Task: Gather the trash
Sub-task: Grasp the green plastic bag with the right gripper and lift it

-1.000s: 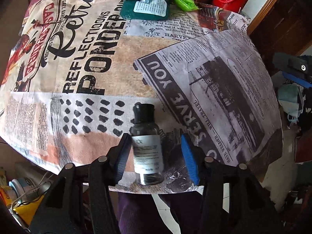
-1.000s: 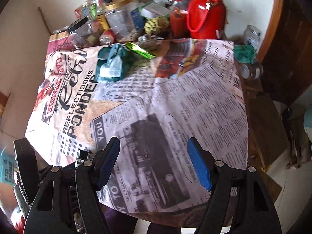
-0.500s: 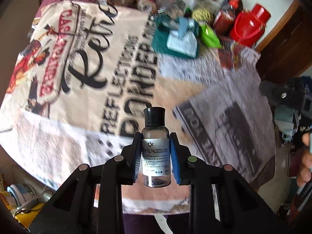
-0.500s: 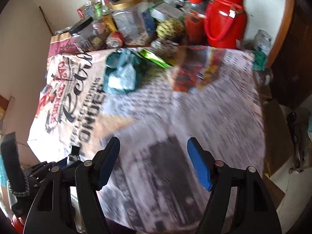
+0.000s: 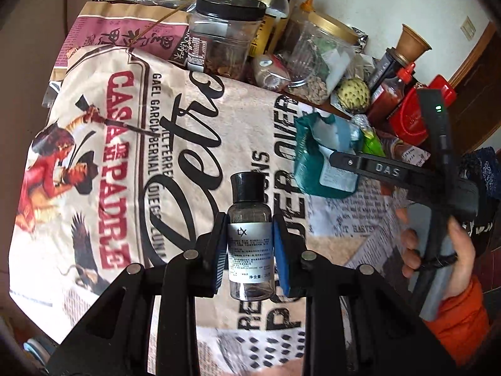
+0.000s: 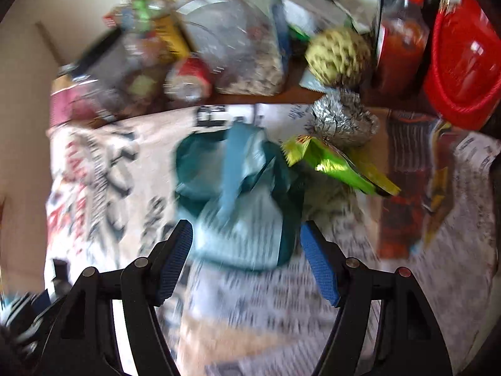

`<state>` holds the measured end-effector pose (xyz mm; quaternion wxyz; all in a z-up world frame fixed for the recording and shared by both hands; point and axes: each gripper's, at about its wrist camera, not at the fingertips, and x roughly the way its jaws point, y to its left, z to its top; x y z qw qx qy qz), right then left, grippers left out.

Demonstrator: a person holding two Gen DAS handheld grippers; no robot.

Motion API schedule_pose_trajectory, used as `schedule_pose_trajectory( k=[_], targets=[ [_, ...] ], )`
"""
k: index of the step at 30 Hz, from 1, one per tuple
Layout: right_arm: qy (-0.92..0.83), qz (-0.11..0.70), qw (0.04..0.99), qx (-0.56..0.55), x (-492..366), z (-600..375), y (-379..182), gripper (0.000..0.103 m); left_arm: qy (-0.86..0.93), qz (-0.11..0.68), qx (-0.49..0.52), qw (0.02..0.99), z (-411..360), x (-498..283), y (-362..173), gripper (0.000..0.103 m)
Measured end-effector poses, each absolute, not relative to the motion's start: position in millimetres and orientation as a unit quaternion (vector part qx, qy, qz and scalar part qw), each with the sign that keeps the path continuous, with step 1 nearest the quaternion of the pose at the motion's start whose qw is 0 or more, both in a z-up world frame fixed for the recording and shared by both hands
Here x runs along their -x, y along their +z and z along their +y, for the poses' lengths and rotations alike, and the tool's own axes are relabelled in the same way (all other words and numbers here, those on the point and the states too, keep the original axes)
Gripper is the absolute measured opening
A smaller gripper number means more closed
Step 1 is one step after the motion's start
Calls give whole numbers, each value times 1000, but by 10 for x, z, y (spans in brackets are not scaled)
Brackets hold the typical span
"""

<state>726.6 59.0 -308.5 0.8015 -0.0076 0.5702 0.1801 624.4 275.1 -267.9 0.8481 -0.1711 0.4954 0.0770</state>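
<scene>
My left gripper point(image 5: 249, 253) is shut on a small clear bottle point(image 5: 249, 241) with a black cap and white label, held upright above the printed tablecloth point(image 5: 125, 172). My right gripper point(image 6: 247, 260) is open, its blue pads either side of a crumpled teal and white wrapper point(image 6: 238, 200) lying on the cloth; the same wrapper shows in the left wrist view point(image 5: 322, 156). A green foil wrapper point(image 6: 338, 166) and a ball of silver foil point(image 6: 341, 122) lie just beyond it. The right wrist view is blurred by motion.
Jars point(image 5: 225, 34), bottles, a sauce bottle point(image 6: 400, 31), a green bumpy fruit point(image 5: 353, 94) and a red flask point(image 6: 460, 72) crowd the table's far edge. The hand holding the right gripper point(image 5: 438, 244) is at the right of the left wrist view.
My left gripper closed on the bottle and lifted it off the table's near edge. My right gripper moved forward across the table to the teal wrapper, staying open.
</scene>
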Motion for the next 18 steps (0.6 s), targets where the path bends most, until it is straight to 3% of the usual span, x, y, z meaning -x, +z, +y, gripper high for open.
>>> schedule_pose_trajectory(
  k=[4, 5, 9, 12, 18],
  targets=[
    [180, 567, 804, 8, -7313, 635, -3189, 68, 69, 501, 173, 845, 2865, -6353, -2732, 27],
    [186, 566, 803, 12, -7297, 654, -3194, 65, 66, 503, 173, 844, 2886, -6386, -2744, 27],
    [200, 559, 804, 25, -7179, 715, -3206, 36, 61, 504, 170, 845, 2902, -6475, -2726, 27],
    [209, 563, 799, 18, -7075, 755, -3190, 24, 58, 498, 169, 849, 2884, -6513, -2647, 27],
    [242, 536, 808, 31, -6699, 786, -2875, 19, 63, 478, 163, 861, 2776, -6516, -2392, 27]
  ],
)
